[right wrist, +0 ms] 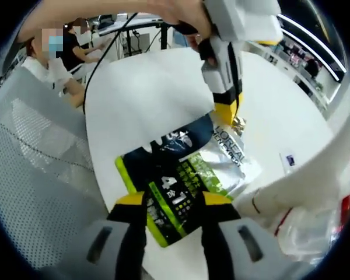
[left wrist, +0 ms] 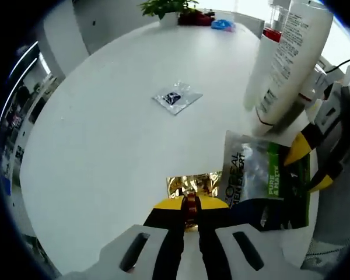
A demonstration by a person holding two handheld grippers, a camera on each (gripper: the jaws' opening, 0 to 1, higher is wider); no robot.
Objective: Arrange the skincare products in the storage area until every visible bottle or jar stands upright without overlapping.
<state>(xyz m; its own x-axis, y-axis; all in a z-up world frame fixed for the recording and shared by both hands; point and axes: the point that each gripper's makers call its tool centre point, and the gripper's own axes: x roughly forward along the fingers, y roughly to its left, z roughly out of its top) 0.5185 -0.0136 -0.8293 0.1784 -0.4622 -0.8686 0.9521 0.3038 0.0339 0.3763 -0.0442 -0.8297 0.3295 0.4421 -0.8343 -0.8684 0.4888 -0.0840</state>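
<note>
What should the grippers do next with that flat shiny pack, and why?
Probably lift the flat silver-and-green skincare pouch upright. It lies flat on the white round table, the right gripper open around its near edge. The left gripper looks shut on a small gold foil sachet beside it.

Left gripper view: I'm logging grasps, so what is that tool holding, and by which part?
The left tool is shut on a small gold foil packet, pinched at its near edge. The right tool straddles the L'Oreal pack, jaws open.
</note>
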